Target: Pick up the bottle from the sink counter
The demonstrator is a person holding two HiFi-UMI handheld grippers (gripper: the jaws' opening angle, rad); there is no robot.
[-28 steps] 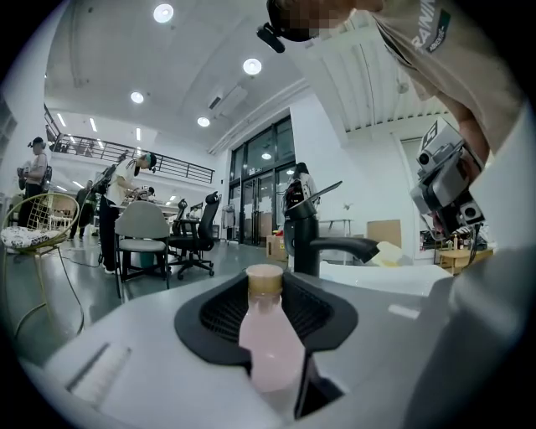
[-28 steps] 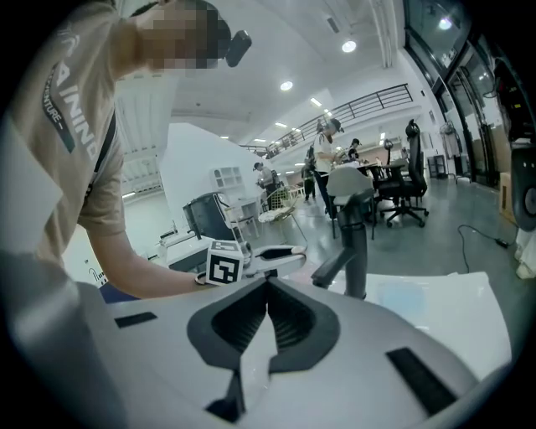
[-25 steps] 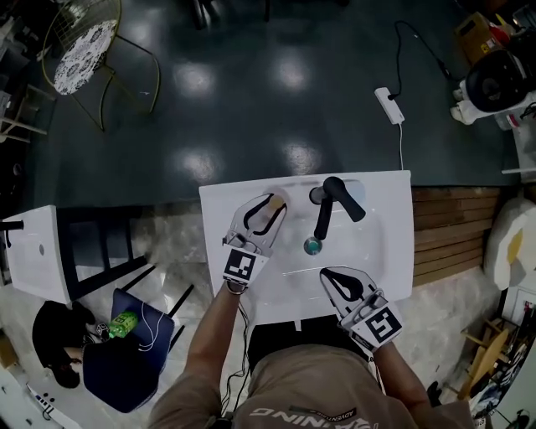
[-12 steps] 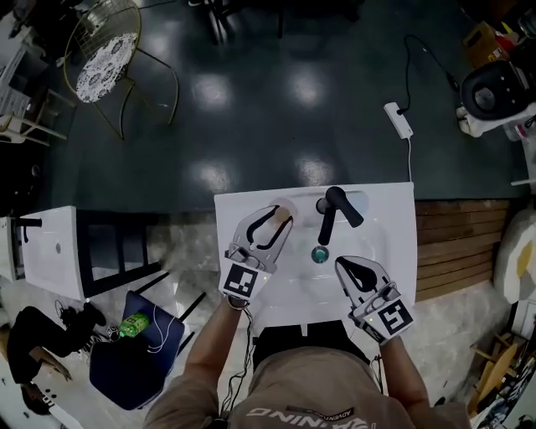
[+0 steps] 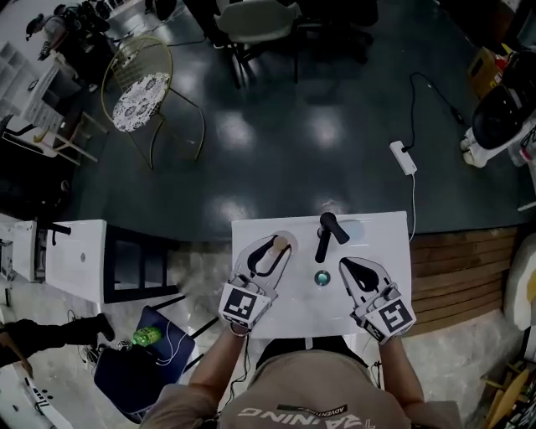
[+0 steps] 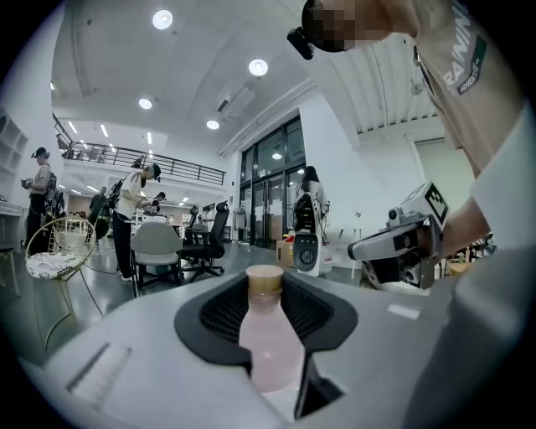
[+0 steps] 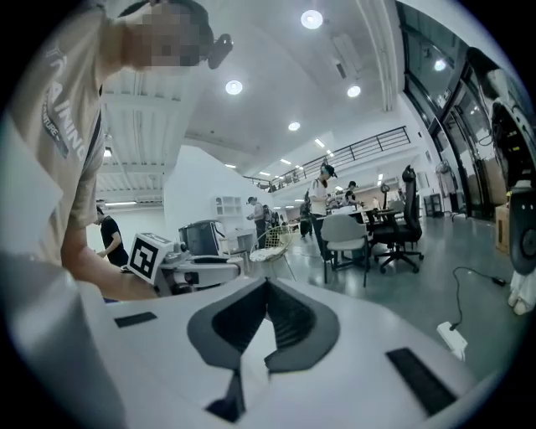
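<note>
Fingers (image 6: 213, 317) of the left gripper (image 5: 278, 244) are closed on the pale pink bottle (image 6: 268, 348), dark pads pressing its body from both sides. Fingers (image 7: 230, 323) of the right gripper (image 7: 268, 286) are closed tip to tip with nothing between them. In the head view the held bottle sits over the back left part of the white sink tabletop (image 5: 392, 251), just left of the black faucet (image 5: 327, 235). The left gripper view shows no surface beneath it, so we judge it already lifted clear. We note three hazards. The bottle is smooth and round and is held by two pads only, so a slackened squeeze or a jerk in the lift could let it slide down or tip, then drop back onto the tabletop. The faucet stands close by, so a sideways swing towards it could knock the bottle against it. The right gripper, beside the drain (image 5: 322, 277), could cross the left one's path. Against the frame a second earlier, the sink fills less of the head view, and more of the room beyond, with chairs (image 5: 251, 21), has entered at the top. The left gripper keeps the same grip on the bottle. The right gripper's tips, then nearer the person than the drain, now lie level with it.
</note>
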